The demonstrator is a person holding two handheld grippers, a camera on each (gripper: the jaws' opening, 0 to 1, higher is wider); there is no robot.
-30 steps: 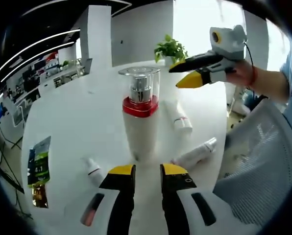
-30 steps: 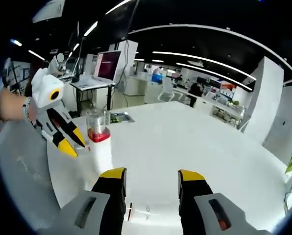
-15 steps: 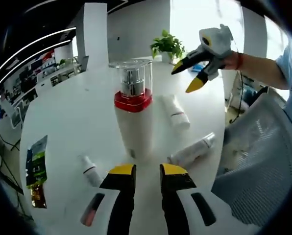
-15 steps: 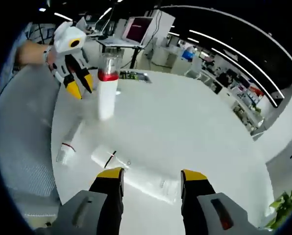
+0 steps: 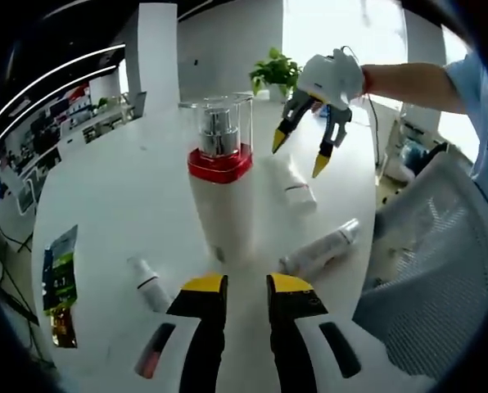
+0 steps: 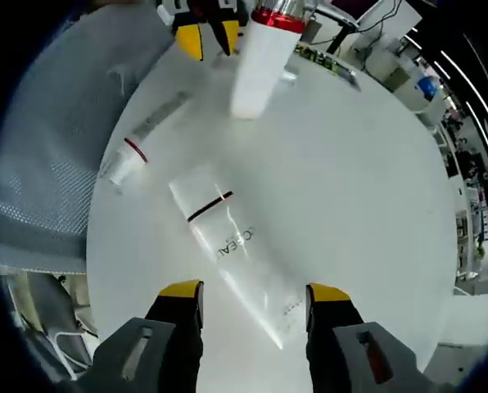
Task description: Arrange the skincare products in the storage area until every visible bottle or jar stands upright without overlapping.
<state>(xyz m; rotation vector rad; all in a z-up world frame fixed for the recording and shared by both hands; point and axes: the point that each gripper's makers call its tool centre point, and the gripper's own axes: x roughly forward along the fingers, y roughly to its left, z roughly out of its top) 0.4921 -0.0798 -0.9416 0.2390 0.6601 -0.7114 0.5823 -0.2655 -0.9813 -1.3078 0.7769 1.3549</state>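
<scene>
A tall white bottle (image 5: 219, 196) with a red band and clear cap stands upright just beyond my left gripper (image 5: 237, 285), which is open and holds nothing. A white tube (image 5: 292, 183) with a red stripe lies flat behind it. My right gripper (image 5: 302, 153) hangs open above that tube, held by a hand. In the right gripper view the tube (image 6: 232, 250) lies slantwise just ahead of the open right gripper (image 6: 254, 292). A slim bottle (image 5: 321, 250) (image 6: 142, 140) lies on its side near the table edge. A small bottle (image 5: 146, 281) lies left of my left jaws.
The round white table (image 5: 129, 188) (image 6: 367, 188) carries a green sachet (image 5: 64, 278) at its left edge. A grey mesh chair (image 5: 440, 270) (image 6: 47, 147) stands against the table's side. A potted plant (image 5: 273, 72) sits at the far edge. The tall bottle (image 6: 263, 53) and left gripper (image 6: 205, 31) appear at the right view's top.
The right gripper has swung down over the lying tube, its jaws now pointing at the table. The left gripper and the bottles have stayed put.
</scene>
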